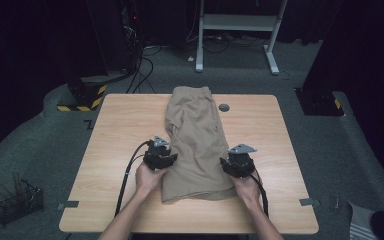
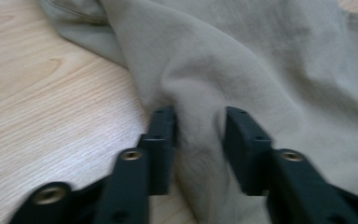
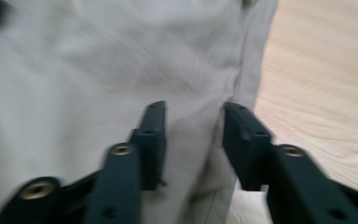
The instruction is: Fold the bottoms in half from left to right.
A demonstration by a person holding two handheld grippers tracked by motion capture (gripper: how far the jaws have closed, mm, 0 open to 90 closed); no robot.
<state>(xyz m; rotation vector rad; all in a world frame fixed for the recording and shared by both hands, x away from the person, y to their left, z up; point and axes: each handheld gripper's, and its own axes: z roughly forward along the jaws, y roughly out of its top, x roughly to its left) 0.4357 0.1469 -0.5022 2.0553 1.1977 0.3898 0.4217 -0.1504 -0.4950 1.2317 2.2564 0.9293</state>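
With one pair of tan shorts [image 1: 196, 145] lying flat on the counter [image 1: 115, 150], a ridge of cloth stands between the parted, unclenched jaws of both the left gripper [image 2: 198, 135] and the right gripper [image 3: 193, 135], so the folding grasp seems imminent, calling for both jaws to clench.

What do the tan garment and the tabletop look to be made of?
Tan garment: soft woven cloth, probably cotton, with a matte finish; it creases and bunches between the jaws in the left gripper view, and a stitched seam shows. Tabletop: pale wood-grain surface, smooth and slightly glossy; the even, flat grain suggests laminate rather than solid wood, but I can't be sure.
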